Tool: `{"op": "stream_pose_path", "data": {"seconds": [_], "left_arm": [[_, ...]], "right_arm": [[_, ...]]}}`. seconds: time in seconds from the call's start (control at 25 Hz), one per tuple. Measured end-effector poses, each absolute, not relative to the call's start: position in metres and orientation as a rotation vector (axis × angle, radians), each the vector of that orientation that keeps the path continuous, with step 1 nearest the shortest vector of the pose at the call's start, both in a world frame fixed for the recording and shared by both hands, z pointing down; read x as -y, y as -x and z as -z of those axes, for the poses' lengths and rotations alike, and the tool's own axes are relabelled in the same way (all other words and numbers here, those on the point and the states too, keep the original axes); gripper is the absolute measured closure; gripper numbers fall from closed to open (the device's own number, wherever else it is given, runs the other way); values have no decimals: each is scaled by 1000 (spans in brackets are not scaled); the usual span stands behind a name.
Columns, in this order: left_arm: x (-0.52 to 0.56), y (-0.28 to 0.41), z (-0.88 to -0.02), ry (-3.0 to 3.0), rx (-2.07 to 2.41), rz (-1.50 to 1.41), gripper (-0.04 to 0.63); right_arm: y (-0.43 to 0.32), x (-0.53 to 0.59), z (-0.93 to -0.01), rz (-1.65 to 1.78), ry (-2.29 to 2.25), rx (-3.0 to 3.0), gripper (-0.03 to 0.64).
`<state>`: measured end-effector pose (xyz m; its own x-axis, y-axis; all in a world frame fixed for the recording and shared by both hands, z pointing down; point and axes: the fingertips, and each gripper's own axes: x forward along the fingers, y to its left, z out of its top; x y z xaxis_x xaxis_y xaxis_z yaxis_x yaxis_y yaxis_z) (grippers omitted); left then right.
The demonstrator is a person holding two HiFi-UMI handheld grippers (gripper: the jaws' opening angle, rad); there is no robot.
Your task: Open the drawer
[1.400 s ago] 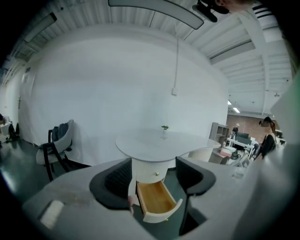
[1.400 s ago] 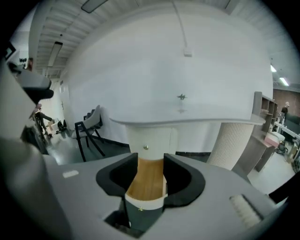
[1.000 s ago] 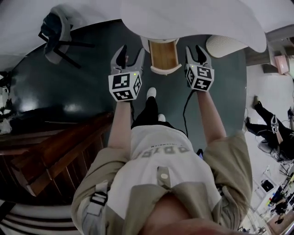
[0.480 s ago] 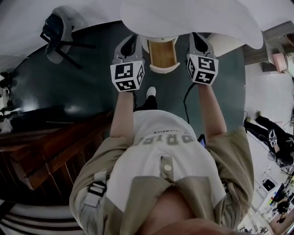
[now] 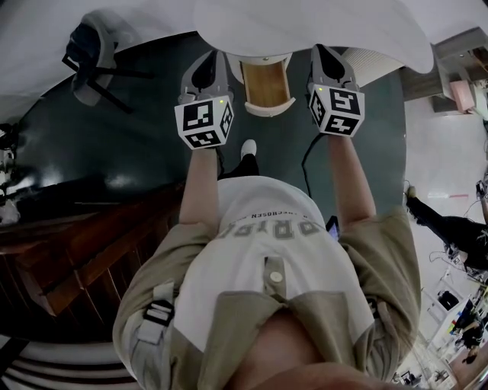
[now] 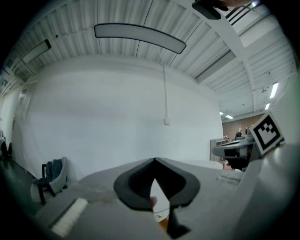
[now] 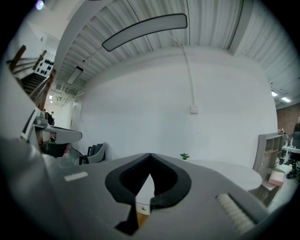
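Observation:
The drawer [image 5: 266, 85] is a small white-framed unit with a wood-coloured face, standing on the dark floor under the edge of the white round table [image 5: 320, 23]. My left gripper [image 5: 207, 61] hangs just left of it and my right gripper [image 5: 323, 55] just right of it, both level with the table's edge. Neither touches the drawer. In the left gripper view the left gripper [image 6: 153, 160] has its jaws pressed tip to tip with nothing between them. The right gripper [image 7: 150, 154] looks the same in its own view. A sliver of wood [image 7: 140, 218] shows below its jaws.
A chair [image 5: 90, 53] with a dark garment stands at the upper left. Dark wooden stairs [image 5: 84, 259] fill the left side. A white ribbed stool [image 5: 375, 75] sits right of the drawer, and a black cable [image 5: 308, 164] trails on the floor. Another person [image 5: 450, 225] is at the far right.
Both grippers' jaws have gone from spread wide to shut. Both hands have moved up the picture, toward the table's edge.

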<state>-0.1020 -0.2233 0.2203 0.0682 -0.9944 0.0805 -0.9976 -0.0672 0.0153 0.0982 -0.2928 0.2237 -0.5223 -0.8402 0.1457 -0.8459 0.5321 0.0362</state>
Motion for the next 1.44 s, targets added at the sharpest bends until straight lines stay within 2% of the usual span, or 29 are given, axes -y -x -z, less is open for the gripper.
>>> {"op": "stream_pose_path", "data": {"seconds": [1.44], "left_arm": [[223,95,-215,-2266,2064,-45,588]], "right_arm": [[-106,284,-213,80,-1440,2604,615]]}}
